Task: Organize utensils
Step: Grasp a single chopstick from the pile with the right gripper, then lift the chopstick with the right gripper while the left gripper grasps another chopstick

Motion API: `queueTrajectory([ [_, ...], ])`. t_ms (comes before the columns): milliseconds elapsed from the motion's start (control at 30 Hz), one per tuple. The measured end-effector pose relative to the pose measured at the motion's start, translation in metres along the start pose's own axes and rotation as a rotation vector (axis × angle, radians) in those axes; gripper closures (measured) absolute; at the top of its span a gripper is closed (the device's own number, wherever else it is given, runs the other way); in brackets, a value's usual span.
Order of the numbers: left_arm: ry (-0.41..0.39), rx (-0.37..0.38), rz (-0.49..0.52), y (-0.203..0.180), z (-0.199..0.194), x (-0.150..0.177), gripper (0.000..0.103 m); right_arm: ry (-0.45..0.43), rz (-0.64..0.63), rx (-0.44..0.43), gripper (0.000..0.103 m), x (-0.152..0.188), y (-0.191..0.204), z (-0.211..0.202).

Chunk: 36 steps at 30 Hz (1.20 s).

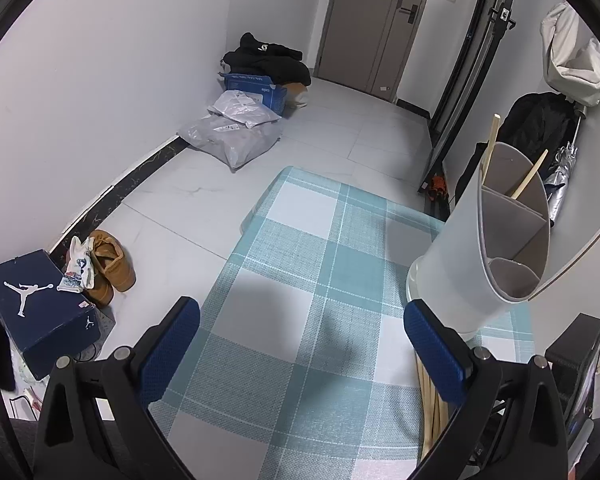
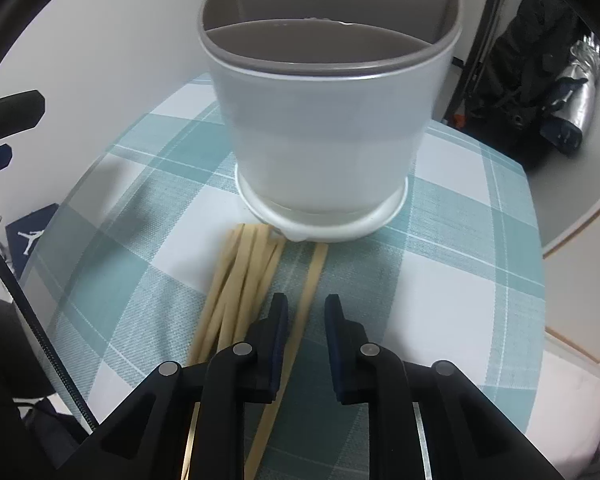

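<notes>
Where jaws stand narrowed, single chopstick (image 2: 305,304) between, nearer left one.

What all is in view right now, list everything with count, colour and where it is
utensil holder: one, white, grey divided insert, on tablecloth
chopsticks: loose bundle, pale wood, flat before the holder; two more stand in its far compartment
tablecloth: one, teal-white check, over table
shoebox: one, navy, floor left
boots: pair, tan, beside shoebox
parcel bags: grey-white, by wall
left gripper: black, blue pads, open, empty
right gripper: narrow gap around one chopstick
</notes>
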<state>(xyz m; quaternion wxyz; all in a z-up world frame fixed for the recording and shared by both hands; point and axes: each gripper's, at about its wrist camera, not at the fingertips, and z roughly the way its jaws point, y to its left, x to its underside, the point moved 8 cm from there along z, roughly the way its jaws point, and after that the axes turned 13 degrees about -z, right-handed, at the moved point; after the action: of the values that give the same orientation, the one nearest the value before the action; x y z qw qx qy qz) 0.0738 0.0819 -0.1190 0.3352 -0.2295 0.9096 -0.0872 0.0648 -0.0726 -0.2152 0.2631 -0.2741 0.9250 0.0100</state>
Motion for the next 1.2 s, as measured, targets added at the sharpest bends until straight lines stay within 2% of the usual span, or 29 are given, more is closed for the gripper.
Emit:
queueTrajectory([
  [67,0.0,-0.001,0.004,0.001,0.0,0.0,0.003,0.001,0.012,-0.019,0.089,0.001,-0.002,-0.001],
  [100,0.0,-0.003,0.005,0.002,-0.001,0.0,0.003,0.004,0.019,-0.029,0.096,0.0,-0.002,-0.001],
  [133,0.001,-0.004,0.006,0.002,0.0,0.0,0.003,0.005,0.031,-0.047,0.097,0.001,-0.003,0.0],
  [300,0.019,-0.001,0.001,0.002,0.001,0.002,0.003,0.023,0.085,-0.103,0.098,0.008,-0.014,-0.001],
  [467,0.031,0.004,0.012,-0.004,0.003,0.006,0.003,0.062,0.069,-0.147,0.097,0.022,-0.014,-0.007],
  [667,0.057,0.004,0.043,-0.01,0.007,0.013,0.003,0.083,0.02,-0.152,0.092,0.022,-0.011,-0.007],
  [733,0.068,0.003,0.061,-0.012,0.008,0.018,0.003,0.084,-0.006,-0.137,0.079,0.015,-0.012,-0.003],
  [800,0.095,0.031,0.083,-0.016,0.01,0.025,0.003,0.082,-0.021,-0.134,0.072,0.007,-0.011,0.003],
  [900,0.176,0.107,0.099,-0.024,0.013,0.037,0.003,0.068,-0.027,-0.135,0.072,-0.005,-0.012,0.009],
  [967,0.212,0.111,0.129,-0.028,0.016,0.047,0.003,0.064,-0.009,-0.159,0.08,-0.009,-0.013,0.011],
  [1000,0.224,0.107,0.148,-0.03,0.018,0.052,0.003,0.061,0.006,-0.183,0.093,-0.011,-0.012,0.012],
  [1033,0.239,0.098,0.173,-0.032,0.021,0.058,0.003,0.06,0.021,-0.198,0.097,-0.01,-0.012,0.012],
  [1200,0.312,0.073,0.24,-0.041,0.034,0.078,0.003,0.014,0.109,-0.251,0.097,-0.016,-0.024,0.012],
])
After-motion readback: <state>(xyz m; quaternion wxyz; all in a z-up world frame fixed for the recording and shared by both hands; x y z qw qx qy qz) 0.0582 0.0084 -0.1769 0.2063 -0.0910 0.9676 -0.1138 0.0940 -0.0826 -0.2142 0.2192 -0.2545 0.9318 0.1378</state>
